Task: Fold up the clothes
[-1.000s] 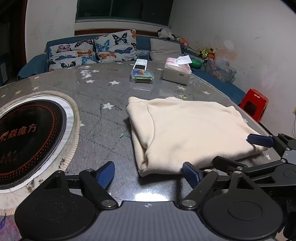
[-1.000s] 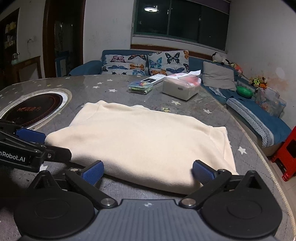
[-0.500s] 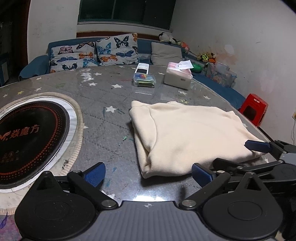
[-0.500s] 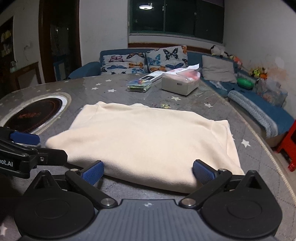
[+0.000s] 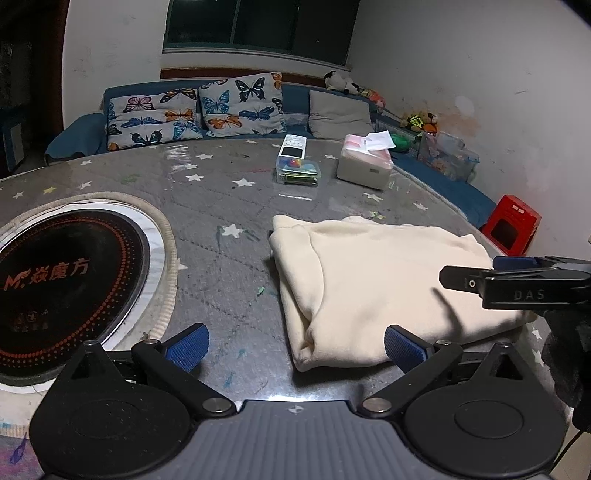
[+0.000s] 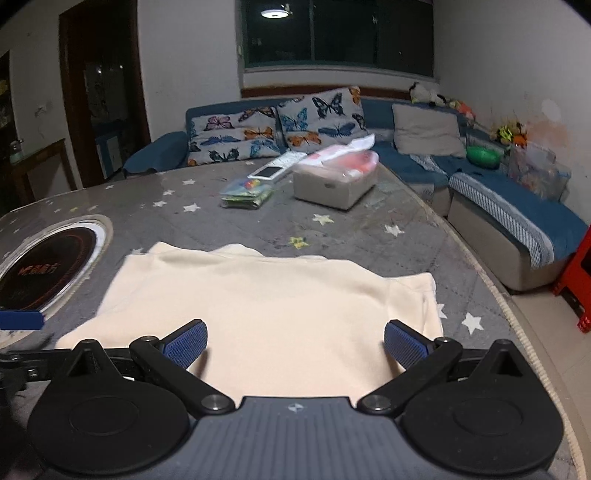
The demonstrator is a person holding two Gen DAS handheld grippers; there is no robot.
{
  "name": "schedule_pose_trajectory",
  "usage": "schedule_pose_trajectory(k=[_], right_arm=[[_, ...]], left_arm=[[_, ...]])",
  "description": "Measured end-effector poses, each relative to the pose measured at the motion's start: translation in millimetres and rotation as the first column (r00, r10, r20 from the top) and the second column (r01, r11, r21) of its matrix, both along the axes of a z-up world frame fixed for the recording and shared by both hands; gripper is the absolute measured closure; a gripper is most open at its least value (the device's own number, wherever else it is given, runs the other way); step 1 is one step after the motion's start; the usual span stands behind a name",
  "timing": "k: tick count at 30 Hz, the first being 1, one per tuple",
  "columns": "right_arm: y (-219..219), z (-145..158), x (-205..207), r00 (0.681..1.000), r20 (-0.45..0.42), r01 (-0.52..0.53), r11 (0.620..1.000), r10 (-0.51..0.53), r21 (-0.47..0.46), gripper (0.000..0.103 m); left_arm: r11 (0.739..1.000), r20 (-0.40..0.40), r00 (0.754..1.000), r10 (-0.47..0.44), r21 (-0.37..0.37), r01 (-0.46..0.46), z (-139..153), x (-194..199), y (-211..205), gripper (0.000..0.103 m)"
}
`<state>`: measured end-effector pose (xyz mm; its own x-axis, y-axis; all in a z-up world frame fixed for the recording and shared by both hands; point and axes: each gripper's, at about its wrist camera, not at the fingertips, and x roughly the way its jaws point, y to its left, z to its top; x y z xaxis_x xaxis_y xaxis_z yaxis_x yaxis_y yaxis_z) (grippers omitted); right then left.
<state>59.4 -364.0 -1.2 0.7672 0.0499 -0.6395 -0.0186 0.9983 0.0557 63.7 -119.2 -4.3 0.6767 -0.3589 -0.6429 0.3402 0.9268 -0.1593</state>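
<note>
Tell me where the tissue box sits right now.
The tissue box sits at the table's far right in the left wrist view, beyond the folded cream garment, just right of the clear plastic case with the remote.

The room is dim, and the window point(image 6: 336, 33) is dark. A ceiling lamp, seen as a reflection point(image 6: 275, 13) in the glass, gives the main light. The glossy table point(image 5: 229, 206) shows pale glare patches. Soft shadows lie beside the cream garment point(image 5: 376, 280). Both fisheye views bend strongly at the edges, with black corners. The right wrist view is slightly blurred.
</note>
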Motion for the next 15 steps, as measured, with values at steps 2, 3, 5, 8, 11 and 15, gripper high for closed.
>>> schedule_pose_trajectory(k=[2, 3, 5, 8, 11, 15], right_arm=[[-4.7, -8.7, 5.3, 0.999, -0.041, -0.002, 1.0, 0.003, 0.015, 0.0], [-5.2, -9.3, 5.3, 0.999, -0.041, -0.007, 1.0, 0.007, 0.012, 0.0], [-5.6, -6.8, 4.9, 0.999, -0.031, -0.016, 1.0, 0.016, 0.005, 0.0], [-6.4, 2.7, 10.1, 1.0, -0.008, -0.02, 1.0, 0.02, -0.007, 0.0], [-8.4, 9.1, 23.4, 1.0, 0.002, -0.016, 1.0, 0.016, -0.02, 0.0], [-10.4, 8.2, 40.2, 1.0, -0.008, -0.01, 1.0, 0.009, -0.025, 0.0]], left_arm=[[1.0, -0.002, 1.0, 0.002, 0.001, -0.002, 0.1, 0.9, 0.5, 0.0], [1.0, -0.002, 1.0, 0.003, 0.003, -0.003, 0.5, 1.3, 0.6, 0.0], [1.0, 0.001, 1.0, 0.002, 0.007, -0.002, 1.4, 2.4, 0.5, 0.0], [1.0, 0.005, 1.0, -0.001, 0.015, 0.0, 3.3, 6.3, -2.0, 0.0], [1.0, 0.018, 1.0, -0.006, 0.018, 0.006, 7.8, 11.0, -7.1, 0.0], [0.999, 0.036, 0.999, -0.023, 0.023, 0.023, 14.7, 16.8, -17.0, 0.0]])
